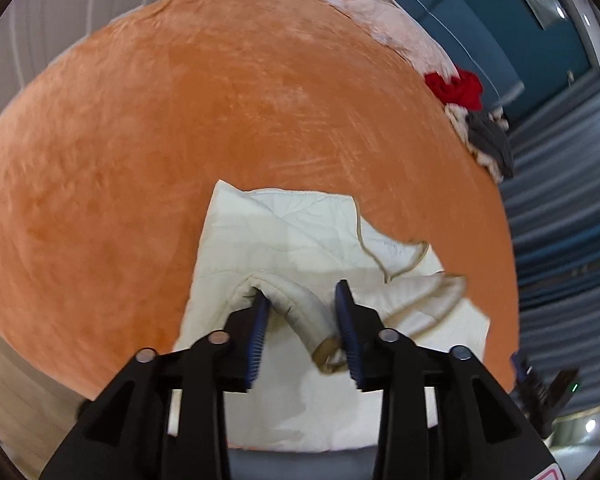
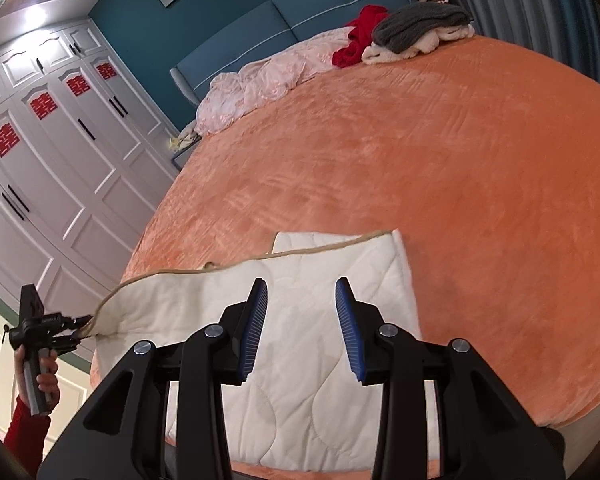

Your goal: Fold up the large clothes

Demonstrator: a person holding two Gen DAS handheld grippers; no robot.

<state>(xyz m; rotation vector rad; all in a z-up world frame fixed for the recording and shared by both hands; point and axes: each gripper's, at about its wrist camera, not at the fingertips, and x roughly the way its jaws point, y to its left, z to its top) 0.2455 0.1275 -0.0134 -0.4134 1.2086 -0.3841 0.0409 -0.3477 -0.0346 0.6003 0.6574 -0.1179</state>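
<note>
Cream quilted cloth, a large padded garment (image 2: pixel 300 360) with tan piping, is lying partly folded at the near edge of the orange plush bed (image 2: pixel 440 168). The left gripper (image 1: pixel 302 300) is hovering with jaws parted around a raised fold, not pressing it. The right gripper (image 2: pixel 302 300) is hanging above the garment, jaws apart and holding nothing. Red double-happiness characters are showing on the white wardrobe doors (image 2: pixel 44 168).
</note>
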